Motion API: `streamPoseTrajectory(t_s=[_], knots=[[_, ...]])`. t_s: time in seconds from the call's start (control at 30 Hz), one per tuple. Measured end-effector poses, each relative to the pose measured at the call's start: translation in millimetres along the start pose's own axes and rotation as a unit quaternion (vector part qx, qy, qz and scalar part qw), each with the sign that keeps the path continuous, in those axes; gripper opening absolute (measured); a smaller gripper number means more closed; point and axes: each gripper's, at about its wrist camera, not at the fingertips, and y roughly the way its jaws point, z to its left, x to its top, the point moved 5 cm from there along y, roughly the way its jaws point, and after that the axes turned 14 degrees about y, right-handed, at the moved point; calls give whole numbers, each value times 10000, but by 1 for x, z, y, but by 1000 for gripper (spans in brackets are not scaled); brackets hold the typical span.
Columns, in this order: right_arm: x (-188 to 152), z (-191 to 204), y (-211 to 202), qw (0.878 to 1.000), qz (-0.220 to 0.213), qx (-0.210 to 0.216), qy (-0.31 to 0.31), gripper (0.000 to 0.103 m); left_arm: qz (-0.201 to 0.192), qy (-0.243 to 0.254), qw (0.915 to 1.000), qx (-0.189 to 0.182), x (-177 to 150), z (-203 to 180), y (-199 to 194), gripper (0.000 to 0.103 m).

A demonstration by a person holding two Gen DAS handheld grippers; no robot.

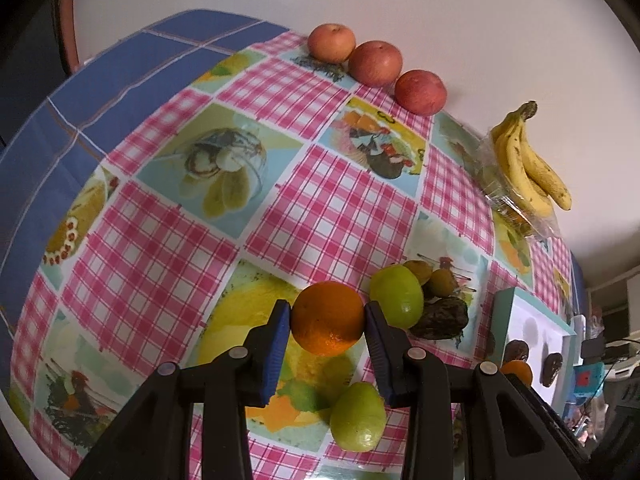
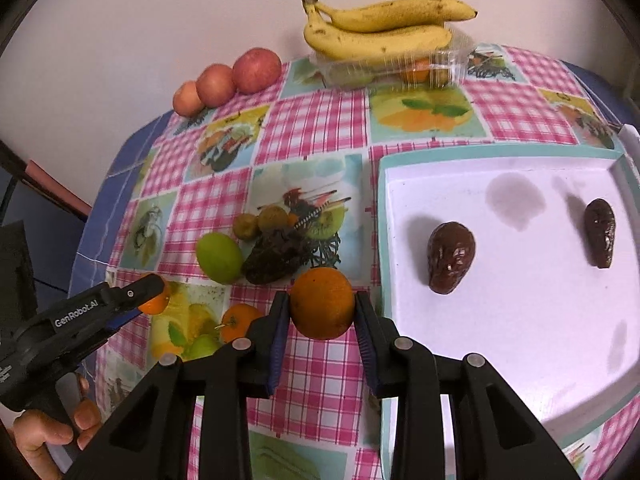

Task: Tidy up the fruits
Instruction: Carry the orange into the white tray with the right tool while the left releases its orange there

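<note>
The left gripper (image 1: 327,318) has its blue pads (image 1: 280,332) pressed to either side of an orange (image 1: 327,318), closed only as far as the fruit's width; the right gripper (image 2: 322,309) clamps a second orange (image 2: 322,309) the same way, just left of the white tray (image 2: 520,184); both fruits appear lifted above the checked tablecloth (image 1: 320,200). I judge each orange firm, moderately heavy and a little waxy, best held across its widest girth, as now; squeezing harder risks bruising the rind. Being near-round, they have no real long axis; stem ends are not clear. Outward lie two limes (image 1: 396,296), dark dates (image 2: 451,257) on the tray, three apples (image 1: 374,63) and bananas (image 2: 380,28) by the wall.
</note>
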Motion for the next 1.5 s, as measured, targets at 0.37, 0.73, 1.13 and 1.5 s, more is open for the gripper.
streamPoseTrajectory(t_s=[0.37,0.73,1.13,1.5], knots=[[13,-23,-32,9990,-375,-251,-56,34,-107,454,9988,172,-1,-37,-7,40],[42,-117,-61,9890,-714,-1074,725,34,-20,1124,9936,75,-16,-98,-2,40],[42,-198,-71,9767,-653,-1181,1669,34,301,2233,9731,-480,-54,-193,13,40],[40,-217,-68,9721,-550,-1291,1879,34,680,2799,9554,-646,-90,-233,40,40]])
